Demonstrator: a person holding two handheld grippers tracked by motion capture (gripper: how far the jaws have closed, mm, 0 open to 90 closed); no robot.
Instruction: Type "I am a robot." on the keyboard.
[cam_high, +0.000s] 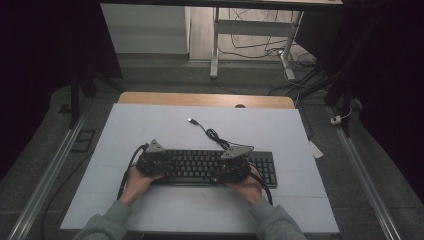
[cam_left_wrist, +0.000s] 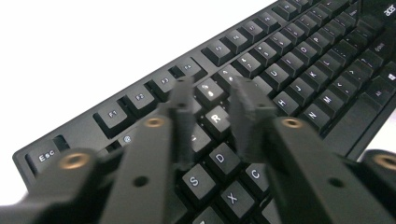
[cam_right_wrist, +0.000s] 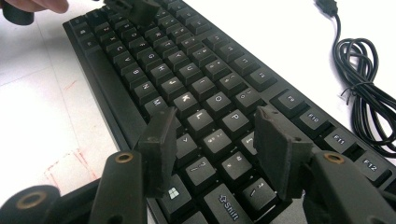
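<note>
high view: black keyboard (cam_high: 210, 167) lay flat near the middle of the white surface (cam_high: 150, 130), long side across, its cable (cam_high: 215, 135) coiled loosely just behind it with the usb plug (cam_high: 191, 120) farther back. both hands sat at the near edge, left gripper (cam_high: 152, 161) over the left key block, right gripper (cam_high: 235, 162) over the right of the letter block.

left gripper view: left gripper (cam_left_wrist: 212, 105) poised over the r key area, jaws narrowed to roughly one keycap's gap, nothing pinched that i could make out; whether a pad touched a key, could not tell.

right gripper view: right gripper (cam_right_wrist: 217, 126) spread wide over the p / l keys, released, pads clear of the caps.

handling, judged: board looked rigid and moderately light, plastic, smooth; likely to slide on the slick surface if pushed from one end. keycaps small, springy, possibly pull-off, so poor places to lift from. better hold would be the short end edges or the front and back rails, both grippers together. cable limp, would trail.
</note>
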